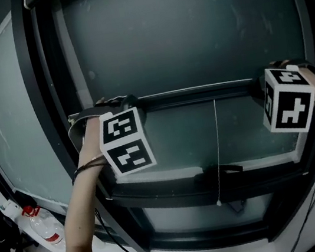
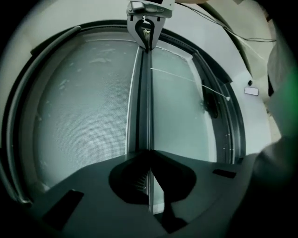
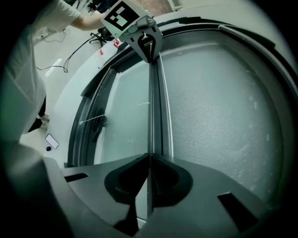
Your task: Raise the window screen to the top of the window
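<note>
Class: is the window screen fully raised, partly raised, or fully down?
Partly raised: its bottom bar sits about halfway up the window, with mesh above and bare glass below.

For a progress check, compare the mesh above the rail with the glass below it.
The mesh is the larger area, the glass a narrower strip. The mesh shows a fine weave with pale smudges; the glass is smooth, crossed by a thin cord. Both meet at the rail inside one dark frame.
</note>
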A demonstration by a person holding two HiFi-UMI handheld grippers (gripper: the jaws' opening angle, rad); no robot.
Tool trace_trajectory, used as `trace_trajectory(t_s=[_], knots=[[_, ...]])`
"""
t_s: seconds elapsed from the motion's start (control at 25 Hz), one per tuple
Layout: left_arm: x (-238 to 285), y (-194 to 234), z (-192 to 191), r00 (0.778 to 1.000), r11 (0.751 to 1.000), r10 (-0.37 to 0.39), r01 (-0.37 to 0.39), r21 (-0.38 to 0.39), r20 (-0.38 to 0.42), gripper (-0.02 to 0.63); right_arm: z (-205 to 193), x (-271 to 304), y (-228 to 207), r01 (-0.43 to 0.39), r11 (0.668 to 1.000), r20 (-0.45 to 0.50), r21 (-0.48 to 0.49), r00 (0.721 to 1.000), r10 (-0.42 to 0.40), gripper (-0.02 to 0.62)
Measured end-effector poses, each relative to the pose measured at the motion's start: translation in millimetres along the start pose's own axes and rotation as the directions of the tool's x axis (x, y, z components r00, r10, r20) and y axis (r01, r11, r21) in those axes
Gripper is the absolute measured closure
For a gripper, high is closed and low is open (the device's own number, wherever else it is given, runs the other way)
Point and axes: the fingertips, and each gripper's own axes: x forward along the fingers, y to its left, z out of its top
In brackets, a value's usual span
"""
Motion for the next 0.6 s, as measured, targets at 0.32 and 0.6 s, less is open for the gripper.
trace_trajectory(t_s=[0.32, 0.6], knots=[[-38.6, 148.4, -3.0, 0.964, 0.964, 0.264, -0.262, 0.046, -0.027, 0.592, 6.9, -60.9, -139.7, 0.332, 0.943, 0.048, 0.0, 0.942, -0.332, 0.577], [-67.1, 276.8, 0.2, 0.834, 0.837, 0.547, -0.548, 0.013, -0.066, 0.591, 10.4, -109.7, -257.2, 0.512, 0.859, 0.042, -0.022, 0.859, -0.511, 0.577]])
